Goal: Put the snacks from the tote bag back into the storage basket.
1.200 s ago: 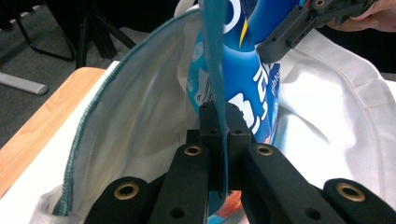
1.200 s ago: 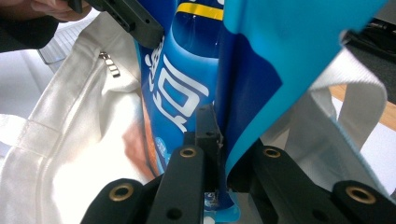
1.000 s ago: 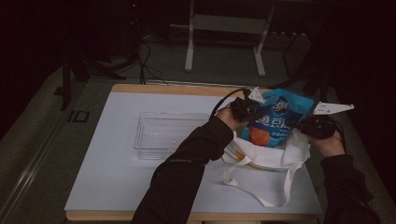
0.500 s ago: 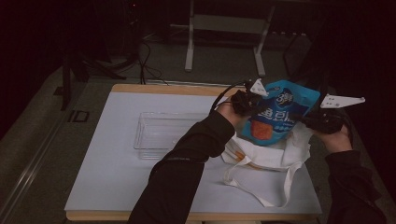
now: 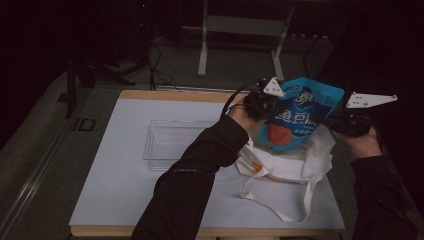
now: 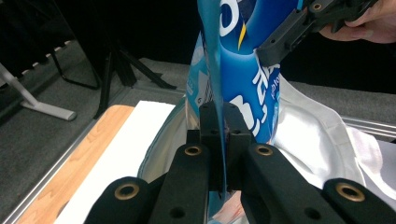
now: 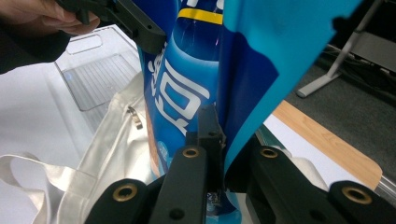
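Two grippers, my left gripper (image 5: 267, 106) and right gripper (image 5: 325, 120), are each clamping a side edge of the blue pouch (image 5: 300, 117), holding it above the tote (image 5: 290, 162) at the desk's (image 5: 125, 190) right edge. Next I'm judging it needs carrying left to the tray (image 5: 172, 142).

The snack bag (image 5: 300, 117) hangs just above the tote bag (image 5: 287, 162); the clear tray (image 5: 172, 142) lies left of the tote bag.
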A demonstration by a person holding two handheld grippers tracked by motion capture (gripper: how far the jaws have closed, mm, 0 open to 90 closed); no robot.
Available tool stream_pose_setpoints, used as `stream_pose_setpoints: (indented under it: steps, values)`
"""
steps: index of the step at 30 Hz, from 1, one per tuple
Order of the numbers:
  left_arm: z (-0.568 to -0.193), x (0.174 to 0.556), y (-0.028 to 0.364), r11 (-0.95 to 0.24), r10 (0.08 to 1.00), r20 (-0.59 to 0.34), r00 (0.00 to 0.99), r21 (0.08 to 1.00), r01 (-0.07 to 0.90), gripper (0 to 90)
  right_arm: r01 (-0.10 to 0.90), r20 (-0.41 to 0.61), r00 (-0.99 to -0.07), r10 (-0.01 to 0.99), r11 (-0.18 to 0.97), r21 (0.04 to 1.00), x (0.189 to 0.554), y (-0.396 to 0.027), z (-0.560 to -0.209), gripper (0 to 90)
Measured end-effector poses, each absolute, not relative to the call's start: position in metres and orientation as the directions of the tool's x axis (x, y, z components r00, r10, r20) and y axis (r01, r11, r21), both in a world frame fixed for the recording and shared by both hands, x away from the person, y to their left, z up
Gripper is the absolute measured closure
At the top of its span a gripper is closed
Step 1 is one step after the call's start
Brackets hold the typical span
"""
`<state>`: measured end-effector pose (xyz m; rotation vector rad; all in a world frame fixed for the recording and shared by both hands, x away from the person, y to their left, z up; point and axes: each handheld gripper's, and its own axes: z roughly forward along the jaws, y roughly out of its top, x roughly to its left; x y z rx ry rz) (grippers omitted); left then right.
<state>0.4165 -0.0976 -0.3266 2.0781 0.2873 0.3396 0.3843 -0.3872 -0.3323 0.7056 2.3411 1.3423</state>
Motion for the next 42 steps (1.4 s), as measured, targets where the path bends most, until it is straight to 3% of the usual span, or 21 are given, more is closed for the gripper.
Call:
stream_pose_setpoints:
  steps: [21, 42]
  values:
    - [-0.292, 0.398, -0.052, -0.504, 0.334, 0.146, 0.931, 0.862, 0.046, 90.0, 0.173, -0.08, -0.871, 0.485, 0.454, 0.874, 0.379, -0.347, -0.299, 88.2]
    - [-0.279, 0.383, 0.026, -0.511, 0.381, 0.16, 0.911, 0.858, 0.062, 90.0, 0.102, -0.101, -0.92, 0.379, 0.479, 0.872, 0.386, -0.276, -0.287, 88.2]
